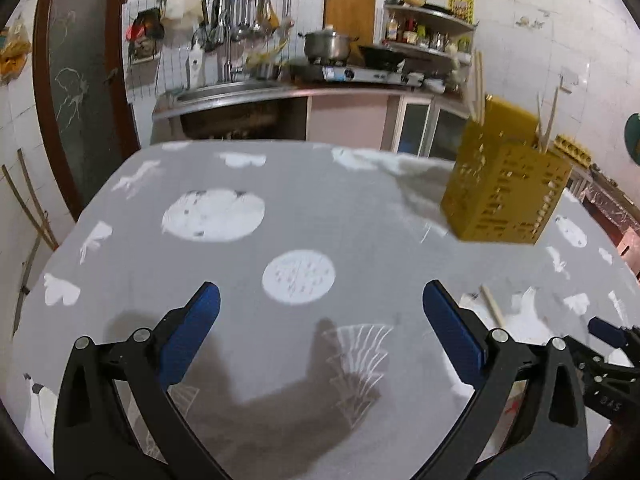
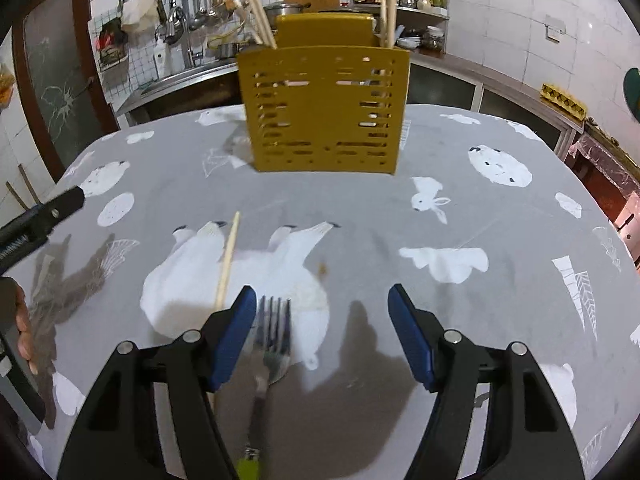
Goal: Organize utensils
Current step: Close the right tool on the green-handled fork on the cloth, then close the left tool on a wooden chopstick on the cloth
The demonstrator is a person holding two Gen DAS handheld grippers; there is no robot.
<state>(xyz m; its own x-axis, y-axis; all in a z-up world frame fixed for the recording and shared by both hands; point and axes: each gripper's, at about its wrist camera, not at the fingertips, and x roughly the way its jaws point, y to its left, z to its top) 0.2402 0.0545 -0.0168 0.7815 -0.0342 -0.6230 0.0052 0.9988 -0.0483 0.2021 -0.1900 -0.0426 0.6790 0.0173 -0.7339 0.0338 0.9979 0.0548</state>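
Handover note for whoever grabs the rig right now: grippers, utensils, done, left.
Left gripper: open, empty, over bare tablecloth.
Right gripper: open, holding nothing, above the fork, which lies between its jaws nearer the left finger.
Yellow utensil holder: upright at the far side of the table, chopsticks already standing in it.
Left to do: fork and one loose chopstick beside it, both flat on the cloth, go into the holder.

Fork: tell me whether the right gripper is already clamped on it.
No: the fork lies on the table between the open right gripper.
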